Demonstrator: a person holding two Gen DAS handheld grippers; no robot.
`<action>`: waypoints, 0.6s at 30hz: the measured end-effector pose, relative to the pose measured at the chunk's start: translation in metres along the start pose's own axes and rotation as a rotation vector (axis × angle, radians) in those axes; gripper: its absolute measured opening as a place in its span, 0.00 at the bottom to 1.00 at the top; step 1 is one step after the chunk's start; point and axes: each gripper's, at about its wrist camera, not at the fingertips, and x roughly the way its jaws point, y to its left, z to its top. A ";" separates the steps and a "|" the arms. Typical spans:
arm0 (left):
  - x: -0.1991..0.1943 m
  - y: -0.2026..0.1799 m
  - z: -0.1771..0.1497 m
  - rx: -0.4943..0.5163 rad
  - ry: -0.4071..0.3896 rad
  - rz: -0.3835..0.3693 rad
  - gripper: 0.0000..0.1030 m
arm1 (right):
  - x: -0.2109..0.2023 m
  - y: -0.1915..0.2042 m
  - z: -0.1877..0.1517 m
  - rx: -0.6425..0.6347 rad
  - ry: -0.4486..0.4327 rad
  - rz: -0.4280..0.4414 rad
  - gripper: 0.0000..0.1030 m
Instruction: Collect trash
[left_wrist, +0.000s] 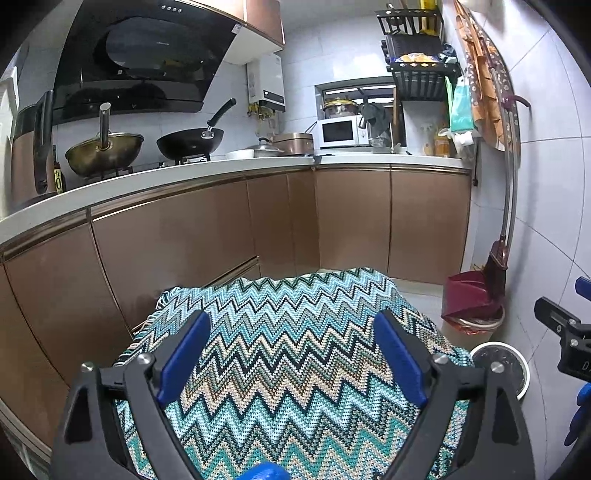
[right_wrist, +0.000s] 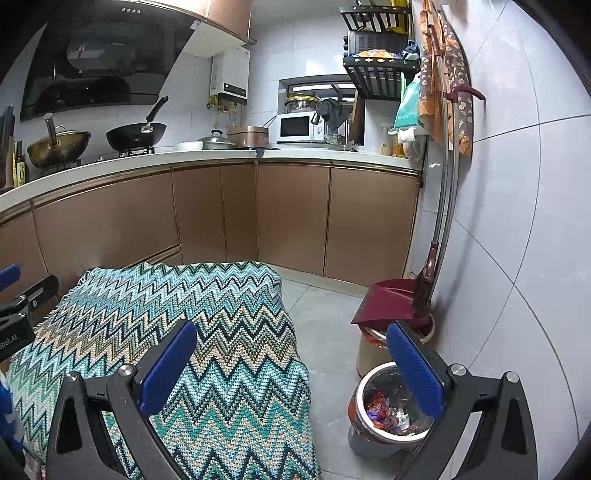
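A: Any trash left on the zigzag cloth (right_wrist: 207, 332)?

B: None visible. Wrappers fill the small bin (right_wrist: 391, 410) at lower right; both the left hand-held gripper (left_wrist: 291, 354) and right hand-held gripper (right_wrist: 291, 365) hang released, empty.

Bin (right_wrist: 391, 406) trash too small to identify; finger hides its rim.

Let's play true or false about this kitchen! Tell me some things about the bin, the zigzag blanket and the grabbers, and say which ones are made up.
1. The small trash bin on the floor has colourful wrappers inside. True.
2. The zigzag blanket is red. False: it is teal, white and tan.
3. The right gripper holds a wrapper. False: it is open and empty.
4. A black wok sits on the stove. True.
5. The left gripper is open over the blanket. True.
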 end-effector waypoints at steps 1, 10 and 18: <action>0.000 0.001 0.000 -0.007 0.003 -0.005 0.87 | -0.002 0.001 0.000 -0.001 -0.001 -0.005 1.00; 0.001 -0.004 -0.002 0.006 0.020 -0.022 0.88 | -0.014 0.010 -0.006 -0.044 0.003 -0.019 1.00; -0.009 -0.010 0.000 0.017 0.000 -0.008 0.89 | -0.022 0.005 -0.006 -0.040 -0.019 -0.029 1.00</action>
